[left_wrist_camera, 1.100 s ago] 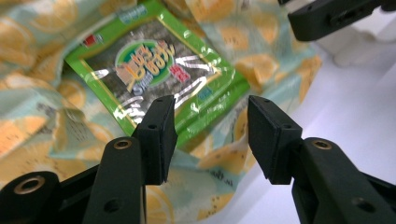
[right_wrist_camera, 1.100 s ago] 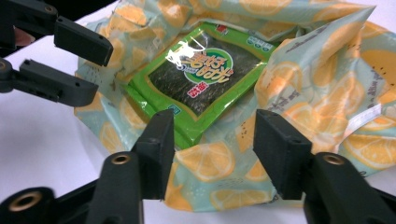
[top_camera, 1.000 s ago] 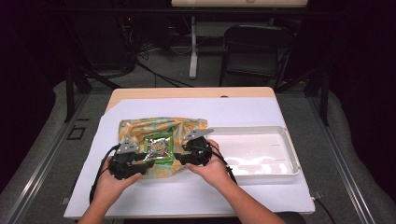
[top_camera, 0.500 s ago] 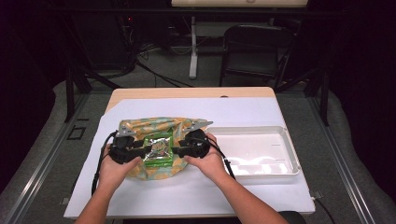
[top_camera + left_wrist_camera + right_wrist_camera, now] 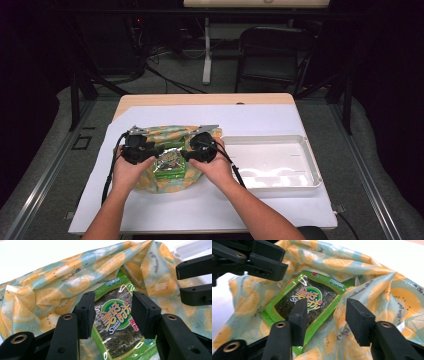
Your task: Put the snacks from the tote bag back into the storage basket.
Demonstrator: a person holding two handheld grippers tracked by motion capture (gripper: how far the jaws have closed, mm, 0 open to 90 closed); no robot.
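The seaweed packet (image 5: 170, 162) lies on the lemon-print bag (image 5: 172, 136), between the left gripper (image 5: 155, 151) and right gripper (image 5: 186, 155), both spread open and empty, seemingly ready to grasp it.

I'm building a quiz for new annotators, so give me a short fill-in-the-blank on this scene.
1. The green snack packet lies on a cloth bag printed with ____ slices.
2. The jaws of the left gripper stand ____.
3. The white tray sits on the person's ____ side.
4. The snack packet lies ____ the two grippers.

Missing words: orange; open; right; between
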